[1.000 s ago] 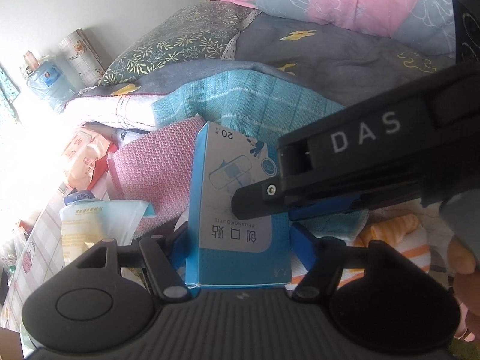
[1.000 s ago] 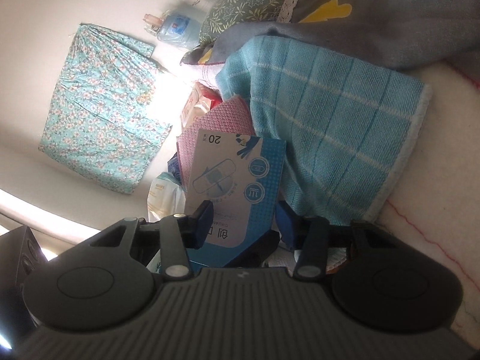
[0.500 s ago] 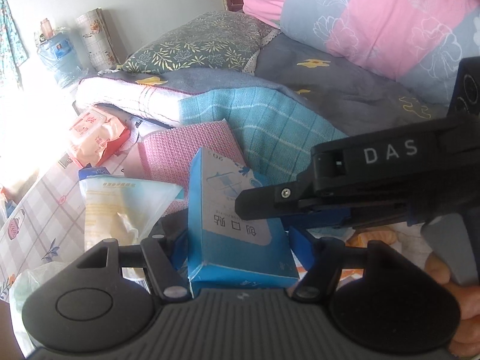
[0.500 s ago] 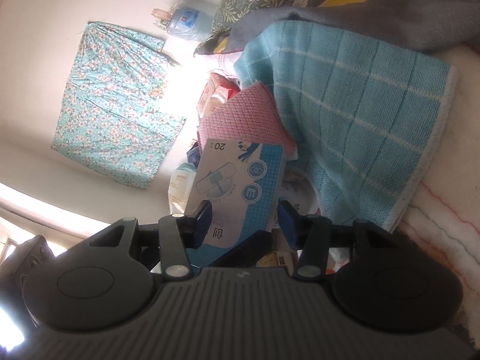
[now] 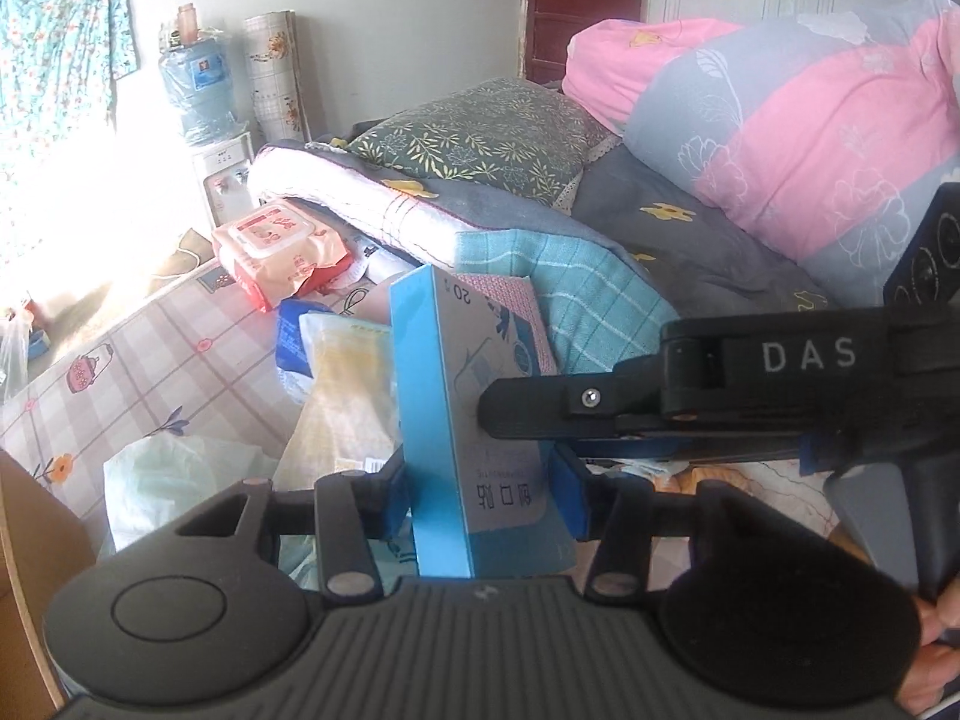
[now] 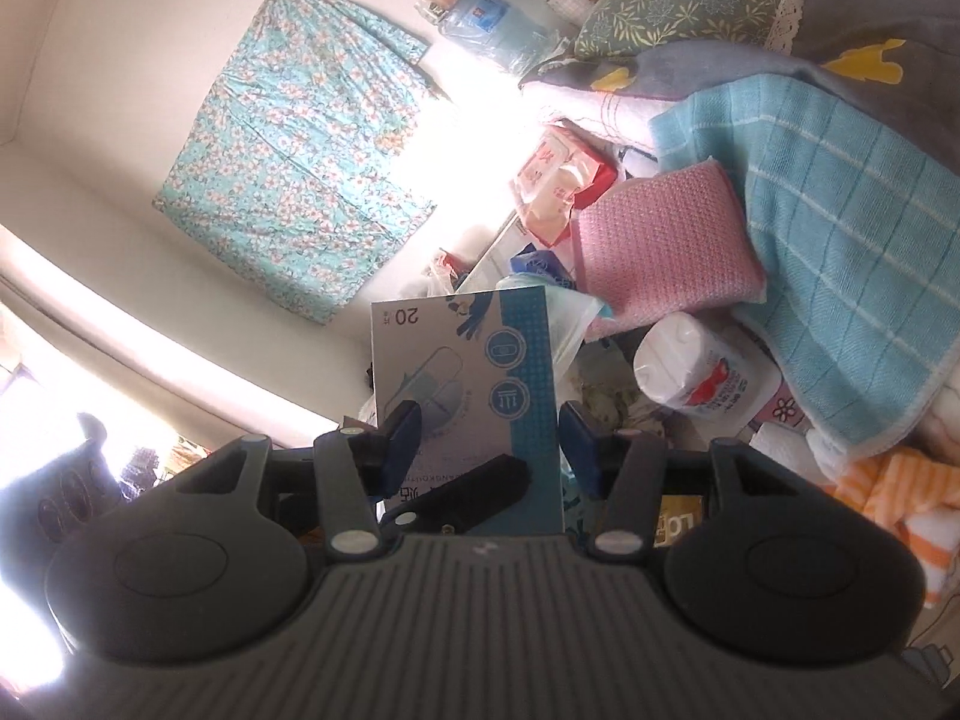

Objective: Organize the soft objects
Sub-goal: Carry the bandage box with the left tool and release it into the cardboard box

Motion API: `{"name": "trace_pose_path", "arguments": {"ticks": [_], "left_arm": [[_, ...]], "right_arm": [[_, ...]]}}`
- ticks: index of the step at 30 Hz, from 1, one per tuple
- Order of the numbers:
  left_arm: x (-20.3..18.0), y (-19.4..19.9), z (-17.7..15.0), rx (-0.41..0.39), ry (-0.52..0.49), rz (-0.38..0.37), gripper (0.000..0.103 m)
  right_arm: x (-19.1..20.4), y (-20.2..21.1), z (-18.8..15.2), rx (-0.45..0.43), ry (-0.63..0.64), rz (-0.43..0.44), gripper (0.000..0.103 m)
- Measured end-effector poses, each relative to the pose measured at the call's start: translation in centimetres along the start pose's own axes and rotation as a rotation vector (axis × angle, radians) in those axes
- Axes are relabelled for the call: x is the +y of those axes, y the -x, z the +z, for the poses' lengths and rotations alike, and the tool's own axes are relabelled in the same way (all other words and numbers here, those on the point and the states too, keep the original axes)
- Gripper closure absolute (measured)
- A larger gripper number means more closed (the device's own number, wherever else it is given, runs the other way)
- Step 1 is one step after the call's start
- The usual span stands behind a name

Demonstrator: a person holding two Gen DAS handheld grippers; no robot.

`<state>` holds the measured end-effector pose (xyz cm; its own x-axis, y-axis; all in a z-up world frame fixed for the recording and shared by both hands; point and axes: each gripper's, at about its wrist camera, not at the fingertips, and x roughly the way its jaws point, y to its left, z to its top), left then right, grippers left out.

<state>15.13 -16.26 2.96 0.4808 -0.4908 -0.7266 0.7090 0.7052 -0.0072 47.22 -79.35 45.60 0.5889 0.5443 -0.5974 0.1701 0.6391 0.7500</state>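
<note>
I have the blue box point(image 5: 456, 420) lifted clear of the pile, caught between both tools — my left tool point(image 5: 480, 489) has just been closing and now seems to be clamped across the box's narrow width, blue pads against the edge panel and the printed face, while my right tool point(image 6: 487, 441) has just been opening, its pads standing slightly apart with the box's printed face between them, so I judge the hand-over from right to left nearly done. In the left view the right tool's black arm reaches in from the right and crosses the box. As for the sorting itself, it looks barely begun: the pink knitted cloth point(image 6: 660, 240), the teal checked towel point(image 6: 840, 240), the orange striped cloth point(image 6: 888, 492) and the roll of tissue point(image 6: 702, 372) all lie heaped together at the edge of the bed point(image 5: 690, 228), and the pack of wet wipes point(image 5: 276, 246) with a pale pouch point(image 5: 348, 396) sits on the checked worktop point(image 5: 150, 372) to the left. The box is stiff glossy card with sharp corners; the cloths are nubbly and limp, the towel woven in a grid, the tissue wrapped in slick plastic.
</note>
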Motion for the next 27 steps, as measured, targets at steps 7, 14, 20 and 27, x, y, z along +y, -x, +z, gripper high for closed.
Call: {"name": "trace_pose_path", "arguments": {"ticks": [7, 14, 20, 27], "left_arm": [[3.2, 5.2, -1.8, -0.052, 0.1, 0.062, 0.054], [9.7, 12.2, -4.0, -0.129, 0.249, 0.195, 0.054], [16.6, 15.1, -6.2, -0.122, 0.392, 0.301, 0.052], [23.6, 13.0, -8.7, -0.061, 0.5, 0.304, 0.05]], "right_arm": [[5.1, -1.2, -2.2, 0.074, 0.087, 0.053, 0.052], [13.6, -5.1, -3.9, 0.2, 0.203, 0.16, 0.052], [21.3, -10.9, -7.3, 0.338, 0.292, 0.233, 0.05], [25.6, -17.9, -11.0, 0.43, 0.347, 0.203, 0.05]]}}
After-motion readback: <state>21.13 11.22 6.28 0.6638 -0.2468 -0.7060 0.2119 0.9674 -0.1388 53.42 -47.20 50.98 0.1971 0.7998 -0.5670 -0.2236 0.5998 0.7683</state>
